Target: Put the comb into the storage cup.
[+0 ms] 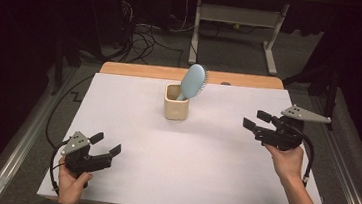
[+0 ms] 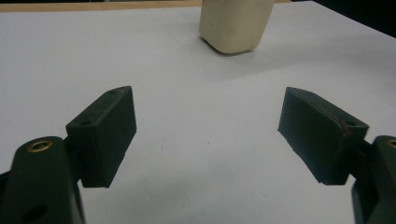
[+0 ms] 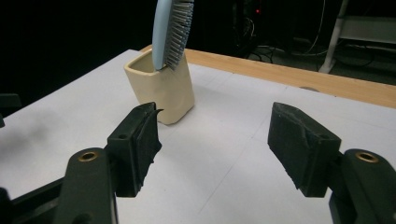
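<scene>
hairbrush (image 1: 193, 81): handle down in cup (image 1: 176, 107), head tilted up-right | both tools wide, empty

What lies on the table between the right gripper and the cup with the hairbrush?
Nothing: in the high view, only bare white table separates the right gripper from the cup holding the hairbrush.

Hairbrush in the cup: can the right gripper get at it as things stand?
Probably yes. The right gripper is open and aimed at the hairbrush, whose head juts above the cup, with bare table between.
</scene>
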